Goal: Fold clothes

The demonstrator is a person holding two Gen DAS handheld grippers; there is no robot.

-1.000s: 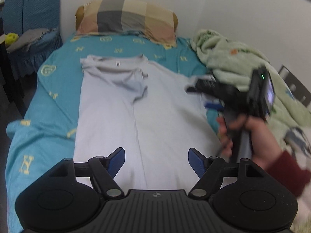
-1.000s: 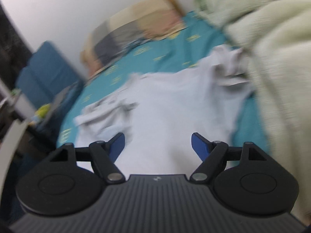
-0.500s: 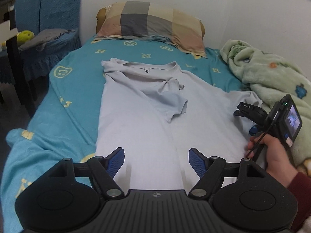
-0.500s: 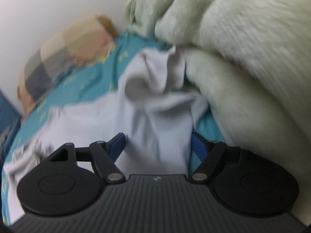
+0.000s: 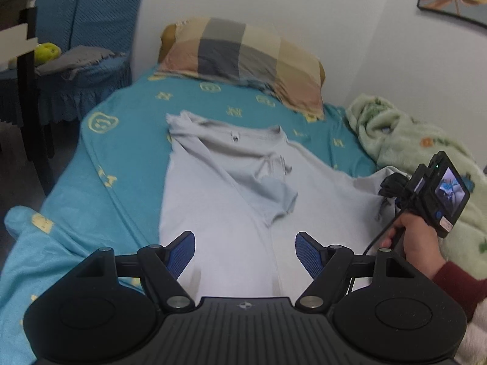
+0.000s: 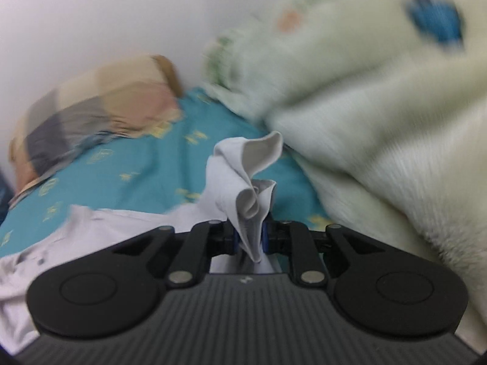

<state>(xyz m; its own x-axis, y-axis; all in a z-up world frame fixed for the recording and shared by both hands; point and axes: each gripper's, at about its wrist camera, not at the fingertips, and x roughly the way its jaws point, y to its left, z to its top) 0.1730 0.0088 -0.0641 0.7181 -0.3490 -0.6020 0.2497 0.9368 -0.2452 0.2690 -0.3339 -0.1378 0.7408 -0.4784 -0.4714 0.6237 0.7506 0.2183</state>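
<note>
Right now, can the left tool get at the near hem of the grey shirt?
Probably yes: the left tool hangs open just above the grey shirt, with nothing between them; the right tool is off at the sleeve.

The left gripper [image 5: 245,251] hovers with its blue pads spread wide and nothing between them. The right gripper [image 6: 250,238], held in a hand [image 5: 414,240] with a dark red sleeve, is closing, a bunch of pale cloth pinched between its pads.
</note>
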